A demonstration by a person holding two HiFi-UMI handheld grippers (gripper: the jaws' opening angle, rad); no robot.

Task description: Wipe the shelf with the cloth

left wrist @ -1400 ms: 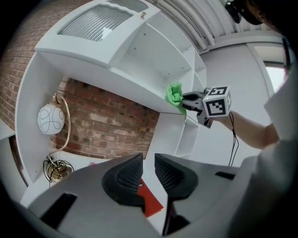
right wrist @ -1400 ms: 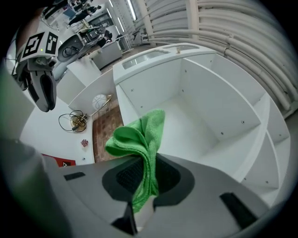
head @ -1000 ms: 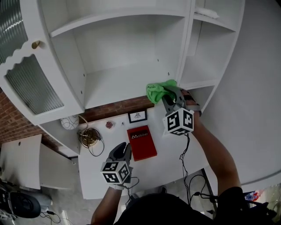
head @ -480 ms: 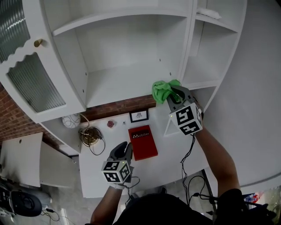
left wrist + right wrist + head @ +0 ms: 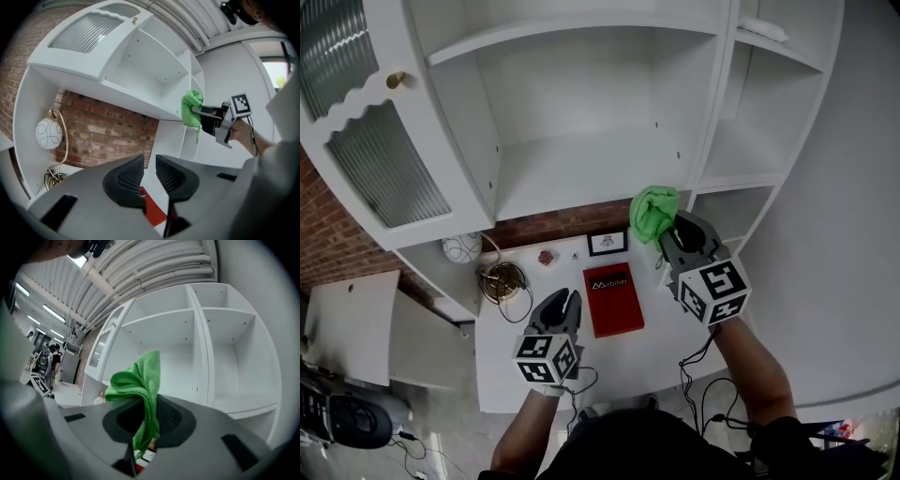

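Closest to the person, the left gripper [image 5: 566,302] hangs over the white table [image 5: 656,347]. Its jaws are pulled close together with only a thin slit between them, and they hold nothing. Just beside it on the table lies a red book [image 5: 613,299]. The right gripper [image 5: 677,228] is higher up and to the right. Its jaws pinch the green cloth [image 5: 654,212], and the cloth puffs out above the jaw tips in a soft bunch. In the right gripper view a strip of the cloth [image 5: 136,380] also hangs down between the two dark pads. The cloth is right at the front edge of the shelf [image 5: 581,169], near the upright board that splits the big cabinet in two. It is hard to tell if the cloth touches the edge. Farther back on the table stands a small picture frame [image 5: 607,243], leaning by the brick wall [image 5: 553,225]. To the left of it sit a tiny pink thing [image 5: 546,257], a coil of cord [image 5: 502,279] and a round white ball [image 5: 461,247]. Above the bricks the white shelf is bare. On the far left, a cabinet door [image 5: 389,173] with ribbed glass stands swung open.
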